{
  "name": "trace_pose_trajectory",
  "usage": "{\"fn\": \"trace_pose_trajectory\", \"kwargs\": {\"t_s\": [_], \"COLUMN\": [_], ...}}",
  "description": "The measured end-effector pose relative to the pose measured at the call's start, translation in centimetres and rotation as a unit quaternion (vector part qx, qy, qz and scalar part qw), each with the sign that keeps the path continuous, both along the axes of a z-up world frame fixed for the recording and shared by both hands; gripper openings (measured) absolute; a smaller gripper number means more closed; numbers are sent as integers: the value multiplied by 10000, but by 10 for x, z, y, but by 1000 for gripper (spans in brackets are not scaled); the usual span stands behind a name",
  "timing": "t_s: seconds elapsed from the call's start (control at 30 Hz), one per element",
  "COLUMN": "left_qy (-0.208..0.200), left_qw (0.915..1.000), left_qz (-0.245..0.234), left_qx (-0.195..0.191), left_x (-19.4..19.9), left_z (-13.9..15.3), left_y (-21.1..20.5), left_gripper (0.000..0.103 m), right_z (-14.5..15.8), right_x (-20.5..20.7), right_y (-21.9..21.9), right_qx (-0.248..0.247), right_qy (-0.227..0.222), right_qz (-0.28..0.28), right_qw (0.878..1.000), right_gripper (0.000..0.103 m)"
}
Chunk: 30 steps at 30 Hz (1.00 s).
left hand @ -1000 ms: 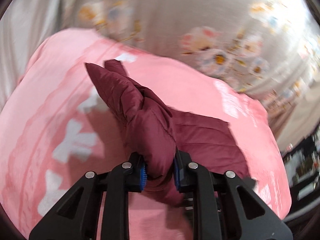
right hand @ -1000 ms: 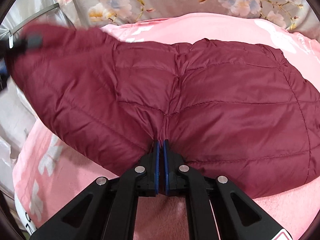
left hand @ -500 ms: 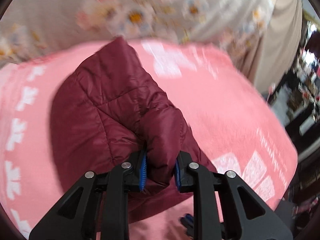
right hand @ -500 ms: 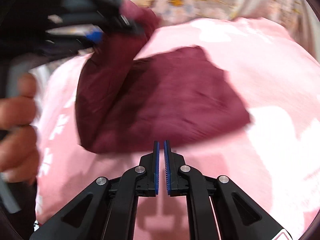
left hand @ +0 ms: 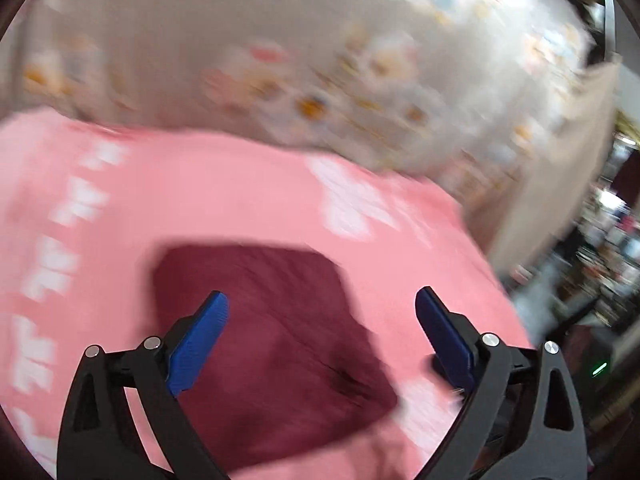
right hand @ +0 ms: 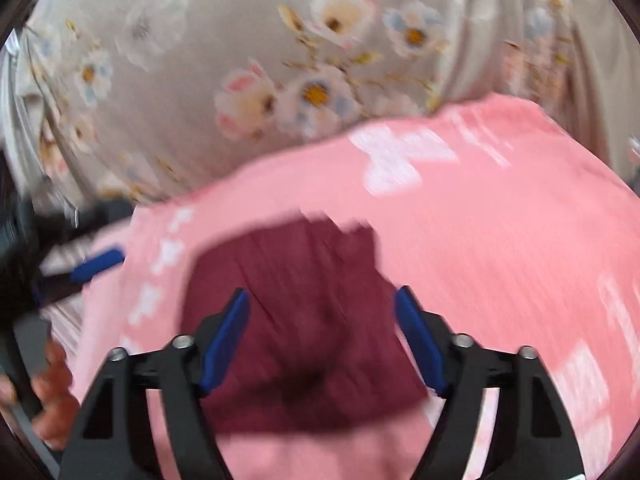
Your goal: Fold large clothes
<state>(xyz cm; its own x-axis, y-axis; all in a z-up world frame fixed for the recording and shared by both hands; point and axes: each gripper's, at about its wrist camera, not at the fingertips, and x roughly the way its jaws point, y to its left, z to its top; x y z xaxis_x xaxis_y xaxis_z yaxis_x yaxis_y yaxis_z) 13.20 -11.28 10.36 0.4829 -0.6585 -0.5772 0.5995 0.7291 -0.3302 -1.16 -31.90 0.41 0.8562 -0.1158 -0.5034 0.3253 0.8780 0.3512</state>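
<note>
A dark red quilted jacket lies folded into a compact block on the pink blanket. My left gripper hovers above it, its jaws opening wide, nothing between the blue pads. In the right wrist view the same jacket lies flat below my right gripper, whose jaws are also opening with nothing pressed between them. The left gripper and the hand holding it show at that view's left edge. Both views are blurred by motion.
The pink blanket with white bow prints covers a raised bed. A grey floral sheet lies behind it. Dark furniture and clutter stand to the right past the bed's edge.
The left gripper let go of the jacket's folded part and opened; the jacket now lies flat. The right gripper, shut half a second ago, opened. Both have pulled back and up from the jacket.
</note>
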Motion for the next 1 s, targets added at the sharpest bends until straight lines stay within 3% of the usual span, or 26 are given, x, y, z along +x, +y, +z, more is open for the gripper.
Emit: {"fn": "trace_pose_trajectory", "kwargs": {"t_s": [0.13, 0.27, 0.4, 0.43, 0.47, 0.5, 0.53, 0.57, 0.73, 0.83, 1.0], "left_qy": [130, 320, 543, 574, 614, 679, 734, 774, 814, 844, 836], "left_qw": [9968, 9920, 9903, 9901, 9901, 9902, 9903, 9903, 9908, 9912, 9888], "left_qz": [741, 1128, 1140, 1121, 1091, 1028, 973, 939, 701, 551, 331], "left_qx": [281, 457, 586, 613, 638, 651, 663, 677, 820, 861, 1192], "left_x": [45, 70, 87, 90, 92, 97, 100, 102, 107, 107, 107], "left_z": [-9, -29, -53, -58, -62, -67, -71, -75, -87, -93, -116], "left_y": [27, 50, 49, 48, 43, 37, 32, 28, -3, -29, -76], "left_gripper": [92, 92, 92, 92, 92, 92, 92, 92, 92, 92, 92], "right_z": [1, -36, -76, -89, -93, -93, -88, -81, -49, -60, -99], "right_x": [89, 144, 174, 179, 183, 182, 176, 169, 119, 93, 85], "right_y": [-24, -44, -55, -54, -51, -50, -48, -48, -62, -76, -96], "right_qx": [374, 801, 1337, 1475, 1458, 1407, 1296, 1233, 647, 425, 738], "right_qy": [554, 1309, 1921, 2056, 2106, 2064, 1860, 1668, 805, 866, 1090], "right_qz": [209, 34, 201, 333, 409, 460, 485, 467, 9, -512, -719], "right_qw": [9975, 9882, 9720, 9669, 9658, 9672, 9728, 9771, 9947, 9940, 9887], "right_gripper": [80, 81, 79, 68, 46, 37, 19, 8, 5, 5, 5]}}
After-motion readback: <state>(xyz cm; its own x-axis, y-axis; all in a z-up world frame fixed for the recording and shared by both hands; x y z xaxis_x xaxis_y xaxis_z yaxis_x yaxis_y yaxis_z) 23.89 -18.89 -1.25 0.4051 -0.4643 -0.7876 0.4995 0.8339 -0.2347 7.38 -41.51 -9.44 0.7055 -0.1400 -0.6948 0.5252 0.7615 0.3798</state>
